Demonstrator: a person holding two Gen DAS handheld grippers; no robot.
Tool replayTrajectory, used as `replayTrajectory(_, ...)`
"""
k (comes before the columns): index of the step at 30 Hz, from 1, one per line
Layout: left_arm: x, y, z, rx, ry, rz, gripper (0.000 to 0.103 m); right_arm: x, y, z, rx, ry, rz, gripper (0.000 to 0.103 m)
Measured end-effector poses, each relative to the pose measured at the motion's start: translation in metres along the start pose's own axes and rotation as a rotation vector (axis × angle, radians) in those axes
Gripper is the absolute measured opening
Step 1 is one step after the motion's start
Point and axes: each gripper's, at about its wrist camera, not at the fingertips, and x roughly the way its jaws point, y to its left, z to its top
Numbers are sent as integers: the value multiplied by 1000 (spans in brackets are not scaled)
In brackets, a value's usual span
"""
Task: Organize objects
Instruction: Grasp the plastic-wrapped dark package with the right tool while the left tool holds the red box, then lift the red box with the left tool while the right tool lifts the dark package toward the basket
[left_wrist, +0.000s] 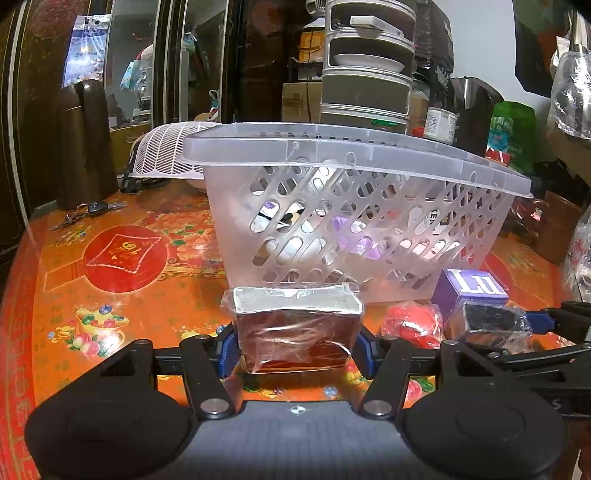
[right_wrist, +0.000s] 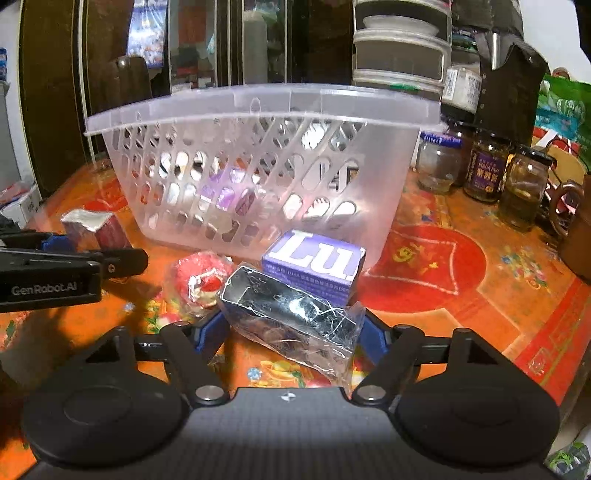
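Observation:
My left gripper (left_wrist: 295, 345) is shut on a dark red box with a silver top wrapped in clear film (left_wrist: 293, 325), held in front of the clear slotted basket (left_wrist: 354, 206). My right gripper (right_wrist: 291, 334) is shut on a black box in crinkled clear film (right_wrist: 291, 314); it also shows in the left wrist view (left_wrist: 487, 325). A purple "Lu" box (right_wrist: 314, 260) and a red wrapped item (right_wrist: 199, 277) lie on the table before the basket (right_wrist: 258, 162). The basket holds purple and white items. The left gripper's box shows at the left of the right wrist view (right_wrist: 92, 227).
The table (left_wrist: 122, 258) has a red-orange floral cover. Keys (left_wrist: 88, 212), a dark jug (left_wrist: 83, 144) and a white slotted lid (left_wrist: 166, 151) are at the back left. Glass jars (right_wrist: 484, 171) and a brown mug (right_wrist: 572, 221) stand at the right.

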Motion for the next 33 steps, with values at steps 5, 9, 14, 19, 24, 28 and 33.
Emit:
replayTrajectory(5,-2,2,1,-7,-13,-8,63,-15,-8,-4,51,-102,36,76)
replayTrajectory(9,-7,5,3,-18,-37,-11,63,-22,-7,-6,46,-166,41,76)
replayTrajectory(14,-8,7,4,-27,-44,-15,63,-25,-3,-6,20,-196,42,76)
replayTrajectory(19,-11,7,3,-28,-57,-19,63,-27,-9,-7,50,-204,67,76)
replayTrajectory(24,-17,7,5,-29,-87,-19,63,-27,-11,-9,53,-210,78,76)
replayTrajectory(28,-23,5,6,-17,-102,-8,63,-29,-14,-7,66,-192,107,76)
replayTrajectory(33,-40,-4,5,15,-99,-23,63,-57,-17,-5,37,-227,104,76)
